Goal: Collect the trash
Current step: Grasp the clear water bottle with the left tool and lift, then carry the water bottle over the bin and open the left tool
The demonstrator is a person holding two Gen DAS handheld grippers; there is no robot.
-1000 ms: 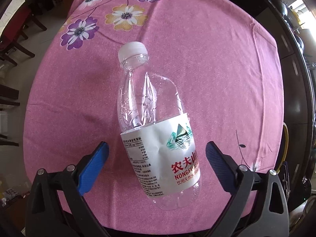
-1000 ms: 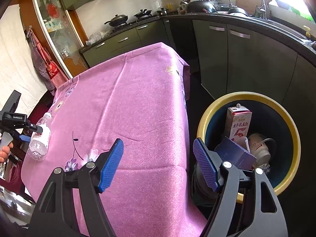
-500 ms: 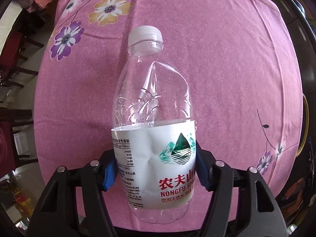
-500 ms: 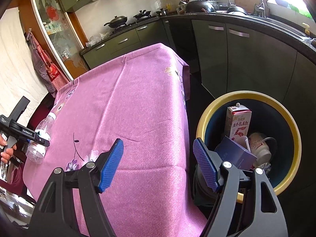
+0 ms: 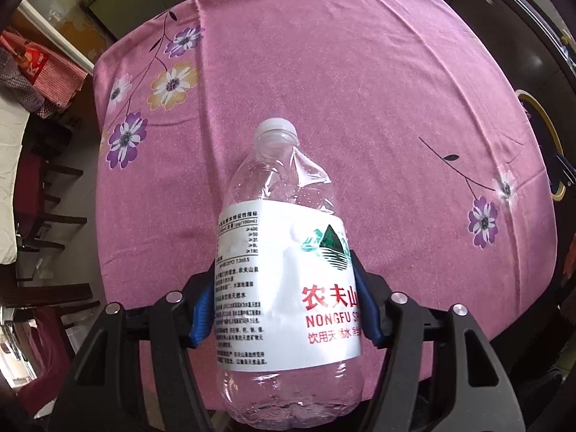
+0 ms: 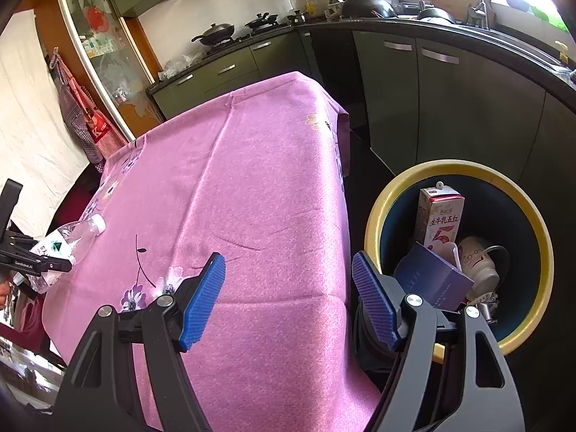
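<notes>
Plastic bottle (image 5: 288, 280), empty and dented near its shoulder, sits clamped at its label in the left gripper (image 5: 284, 309), both blue pads tight against its sides, lifted above the pink tablecloth (image 5: 360, 90), cap pointing to twelve o'clock. Further right, the right gripper (image 6: 288, 302) hangs wide open, holding nothing. At three o'clock from it stands the yellow-rimmed bin (image 6: 540, 237), already holding a milk carton (image 6: 437, 219). Thin, crushed walls could buckle further, letting the bottle slip during the carry across the table.

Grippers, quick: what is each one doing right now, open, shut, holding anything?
Left gripper: shut on the plastic water bottle, blue pads pressing its label.
Right gripper: open, holding nothing, near the trash bin.
</notes>
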